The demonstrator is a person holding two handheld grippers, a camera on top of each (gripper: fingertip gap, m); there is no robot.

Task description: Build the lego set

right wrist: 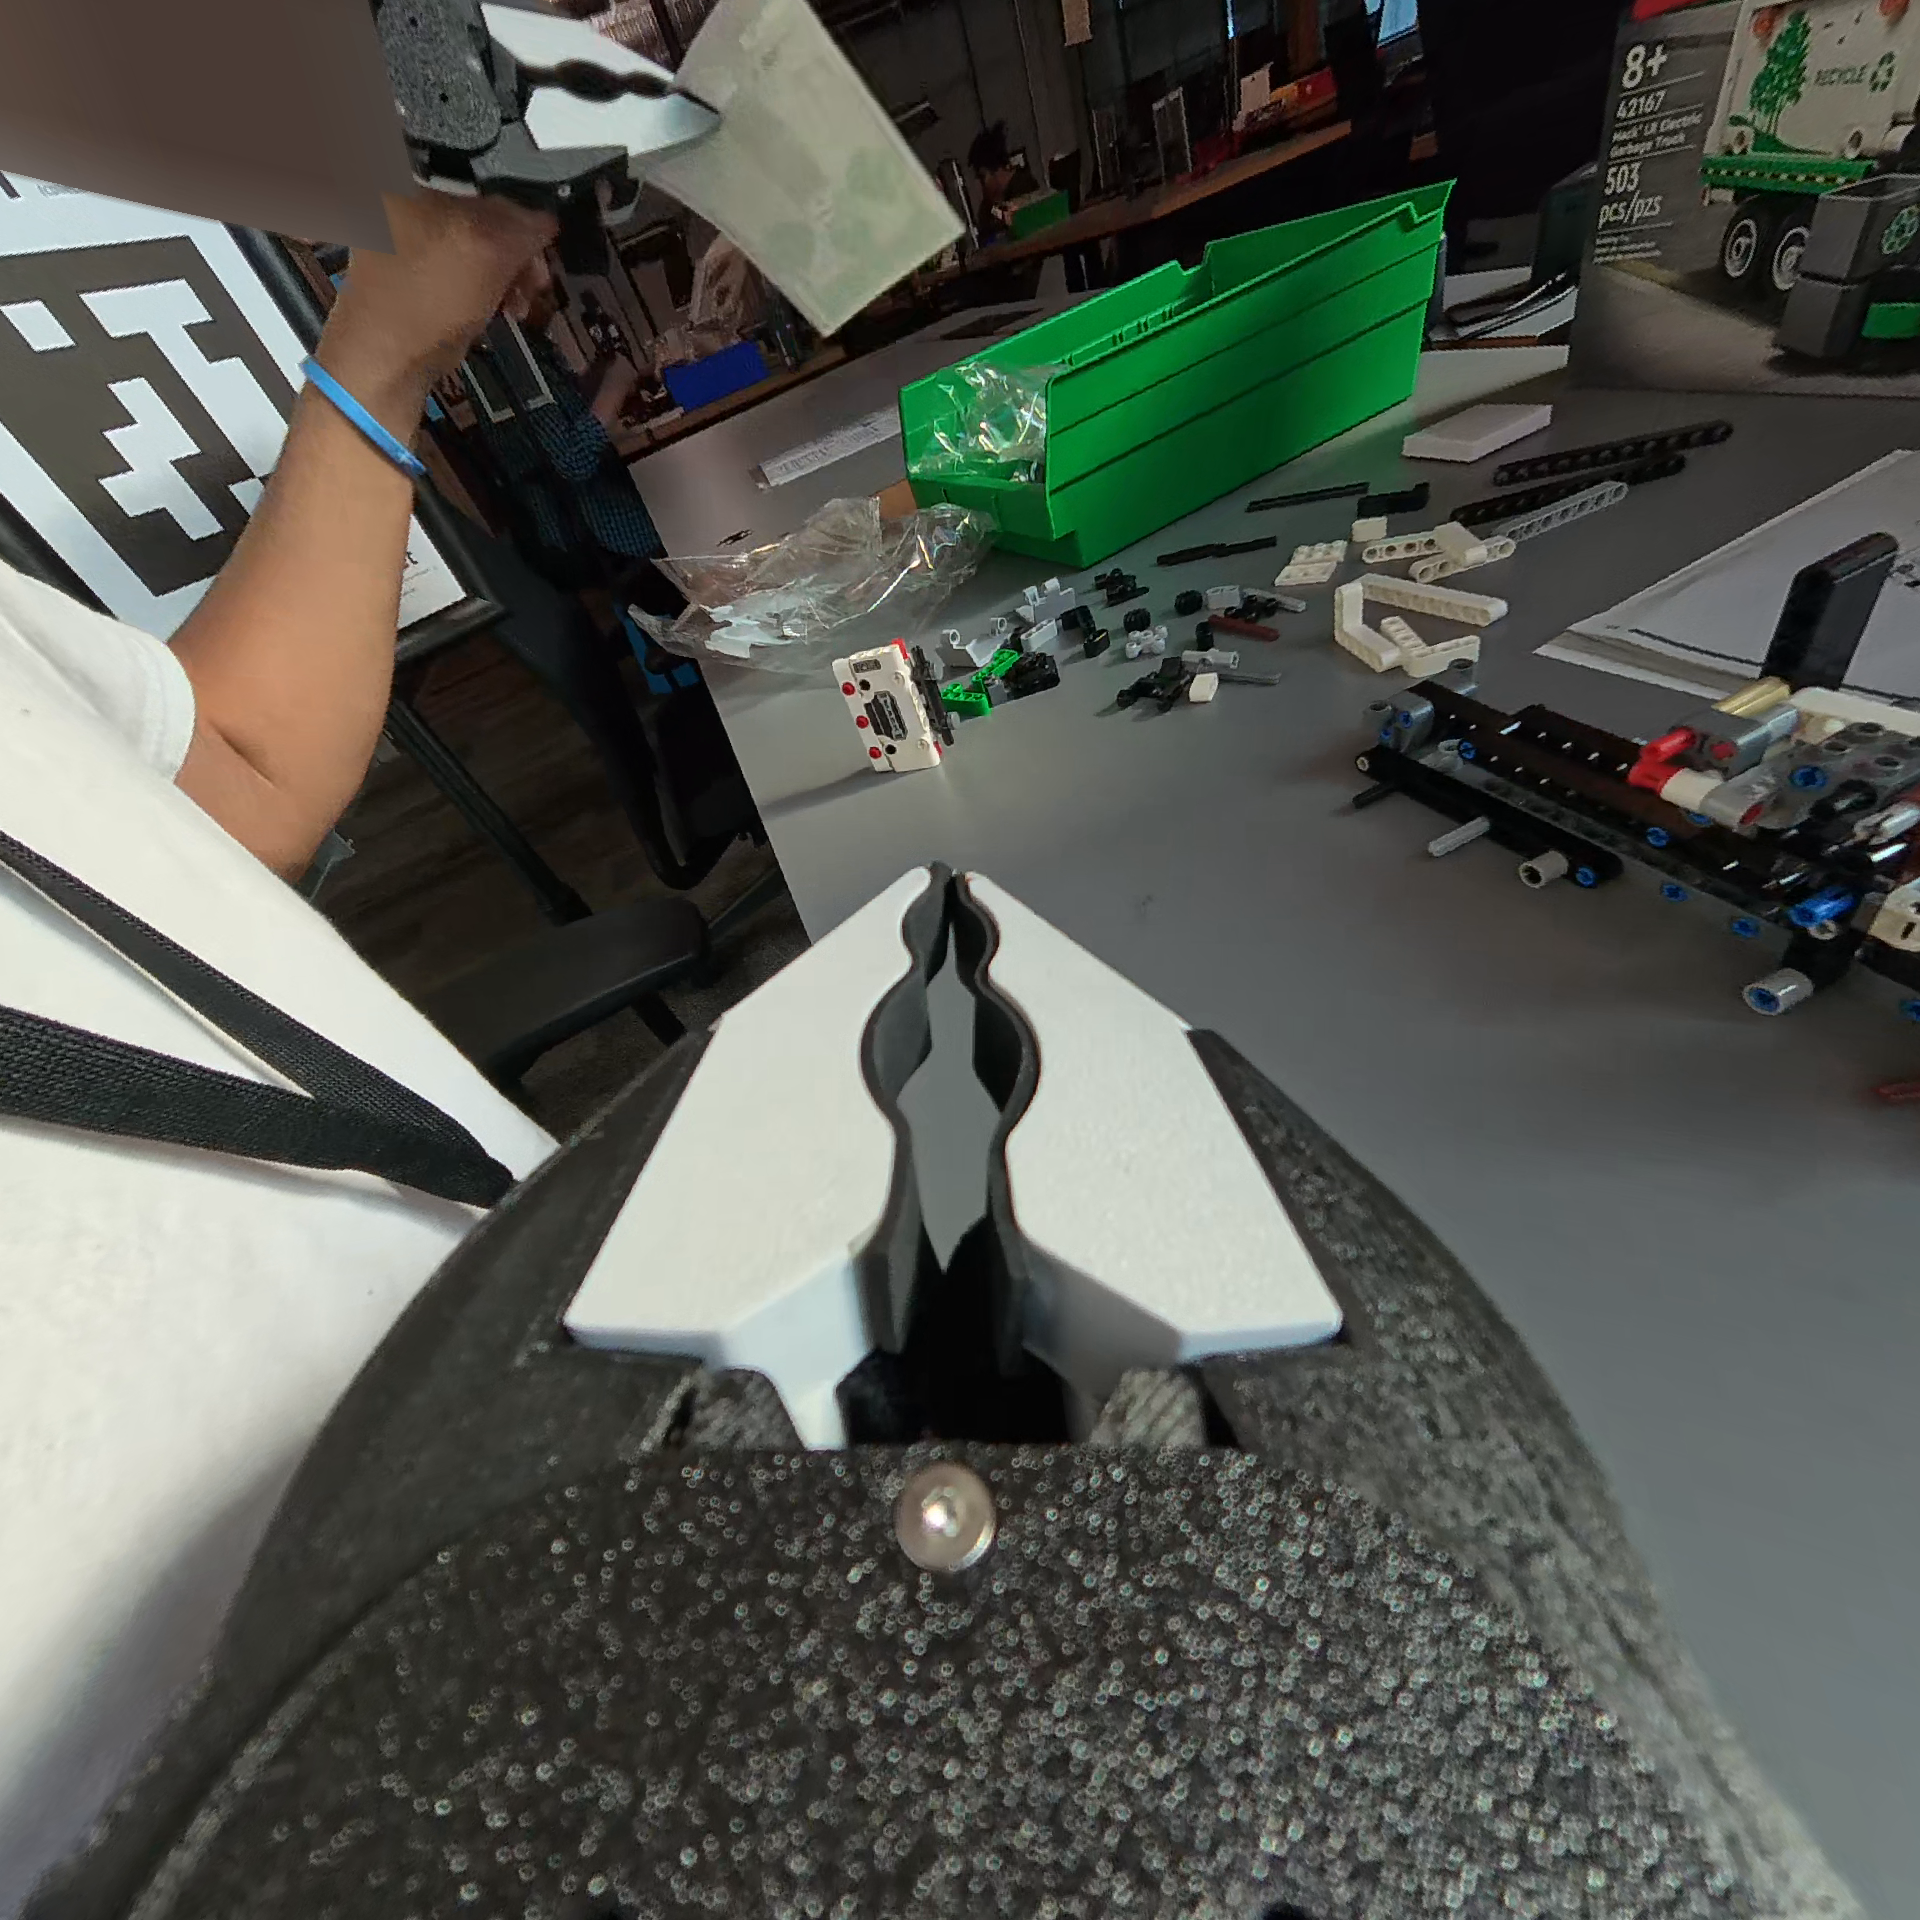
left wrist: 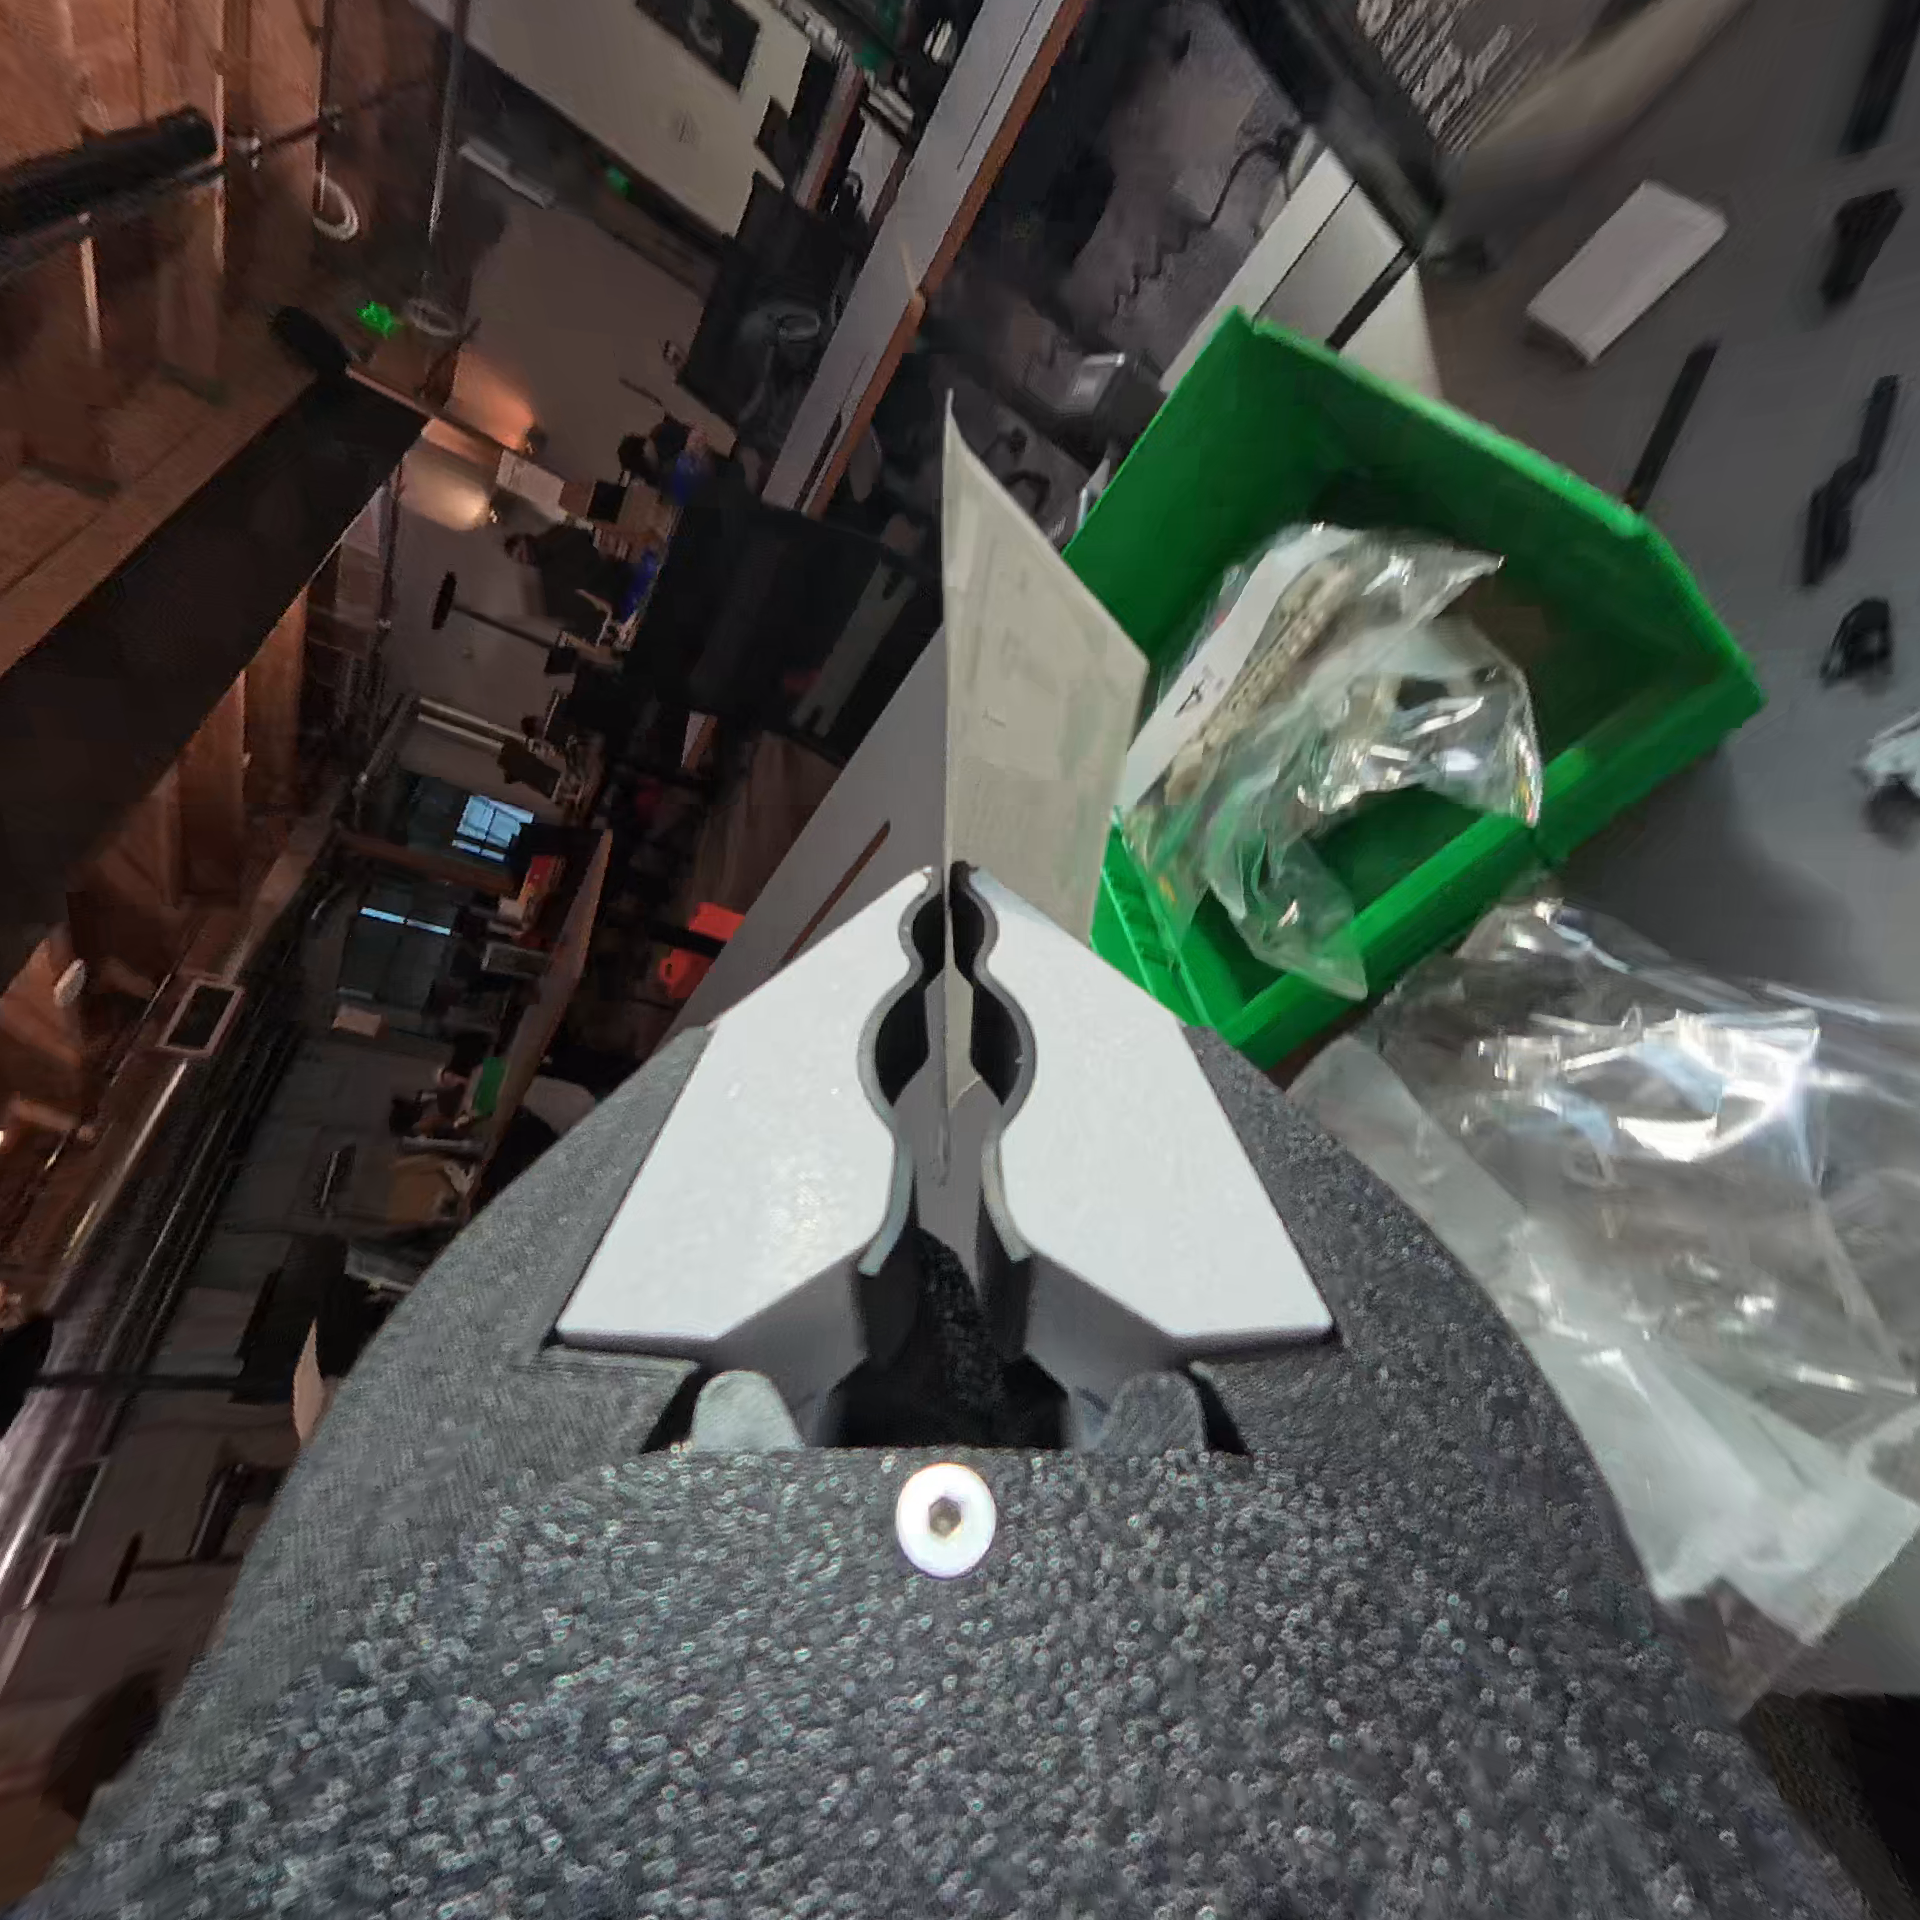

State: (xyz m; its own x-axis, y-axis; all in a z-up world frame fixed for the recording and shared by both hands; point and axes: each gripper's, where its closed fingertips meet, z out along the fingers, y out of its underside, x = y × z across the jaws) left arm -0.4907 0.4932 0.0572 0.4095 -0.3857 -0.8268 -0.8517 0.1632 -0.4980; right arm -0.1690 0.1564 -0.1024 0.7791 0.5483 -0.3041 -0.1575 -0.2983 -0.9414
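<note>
Grey table (right wrist: pixel 1195 935); pale (thin) sheet (left wrist: pixel 1029 717)

A large open workshop or lab. A grey table (right wrist: pixel 1195 987) holds loose toy building parts (right wrist: pixel 1164 634), a half-built model (right wrist: pixel 1683 758), a green bin (right wrist: pixel 1195 416) and a kit box (right wrist: pixel 1756 177). Behind stand more benches (right wrist: pixel 1091 218), shelving (left wrist: pixel 436 852) and a wooden ceiling (left wrist: pixel 125 343).

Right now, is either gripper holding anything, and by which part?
The left gripper pinches a thin pale sheet of paper by its lower edge, raised above the table. The right gripper is shut on nothing.
</note>
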